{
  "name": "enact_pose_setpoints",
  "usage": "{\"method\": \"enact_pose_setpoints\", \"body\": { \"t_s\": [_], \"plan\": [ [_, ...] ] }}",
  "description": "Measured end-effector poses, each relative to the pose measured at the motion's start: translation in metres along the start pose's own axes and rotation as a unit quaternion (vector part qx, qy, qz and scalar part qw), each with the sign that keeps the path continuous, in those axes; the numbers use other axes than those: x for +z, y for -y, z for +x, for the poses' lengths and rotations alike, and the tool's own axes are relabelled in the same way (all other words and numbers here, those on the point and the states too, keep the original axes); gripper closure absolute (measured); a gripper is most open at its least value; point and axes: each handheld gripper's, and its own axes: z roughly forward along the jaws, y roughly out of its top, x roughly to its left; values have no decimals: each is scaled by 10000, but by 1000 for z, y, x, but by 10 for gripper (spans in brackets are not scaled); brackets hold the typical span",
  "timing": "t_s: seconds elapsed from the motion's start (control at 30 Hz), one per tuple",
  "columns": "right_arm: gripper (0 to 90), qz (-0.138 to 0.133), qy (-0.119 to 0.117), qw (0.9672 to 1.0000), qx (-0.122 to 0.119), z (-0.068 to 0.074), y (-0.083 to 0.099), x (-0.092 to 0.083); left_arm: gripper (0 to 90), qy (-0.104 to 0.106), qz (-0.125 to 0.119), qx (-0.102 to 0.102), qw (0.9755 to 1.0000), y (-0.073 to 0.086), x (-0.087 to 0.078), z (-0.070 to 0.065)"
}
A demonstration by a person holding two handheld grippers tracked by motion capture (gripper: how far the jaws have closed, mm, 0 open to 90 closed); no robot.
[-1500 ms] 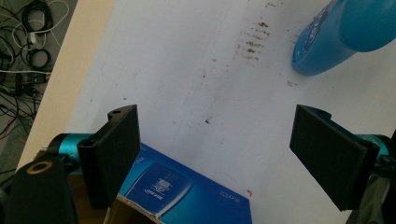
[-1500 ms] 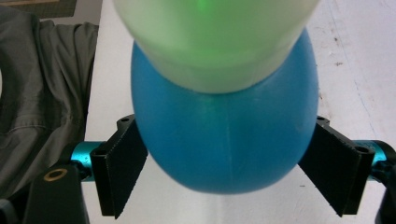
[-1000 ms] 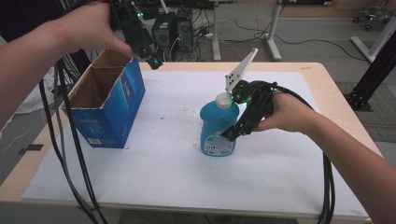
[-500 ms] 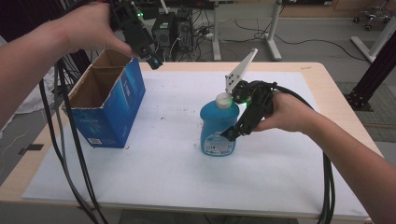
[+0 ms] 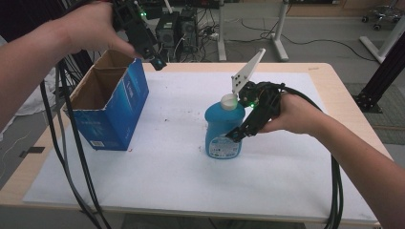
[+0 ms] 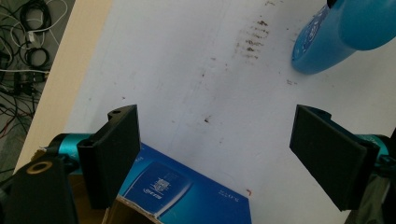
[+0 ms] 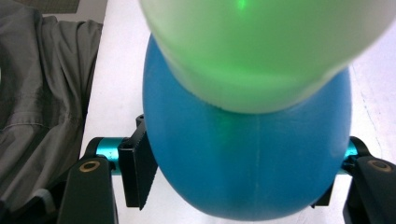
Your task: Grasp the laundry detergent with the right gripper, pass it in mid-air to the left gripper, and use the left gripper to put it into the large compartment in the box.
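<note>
While the blue detergent bottle (image 5: 223,129) is standing upright near the middle of the tabletop (image 5: 267,191), its long axis vertical and its white cap (image 5: 230,101) pointing up, open white surface is lying all around it and the open blue carton (image 5: 111,107) is sitting well apart toward the left edge. Reaching in from the right with the forearm nearly level, the right tongs (image 5: 237,135) are angling down and, having just been closing, are pinching the bottle's belly from both sides. Held high above the carton's far corner, the left tongs (image 6: 224,154) are pointing down with jaws spread wide around nothing.
</note>
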Motion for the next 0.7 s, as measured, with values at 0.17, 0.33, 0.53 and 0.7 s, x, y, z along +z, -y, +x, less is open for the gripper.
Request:
{"method": "enact_pose_setpoints", "body": {
  "t_s": [0.17, 0.33, 0.53, 0.7],
  "plan": [
    [339, 0, 38, 10000, -26, 0, 0, -1, 165, 6, 8, -15, 10000, 0, 0, 0],
    [352, 24, 75, 10000, -10, 0, 1, -1, 164, 7, 6, -16, 10000, 0, 1, 0],
    [367, 37, 121, 9999, -61, 1, 0, 1, 165, 17, 5, -13, 10000, 0, 1, 0],
    [393, 27, 179, 9998, -113, 1, 0, 2, 165, 13, 13, -11, 10000, 0, 1, 0]
  ]
}}
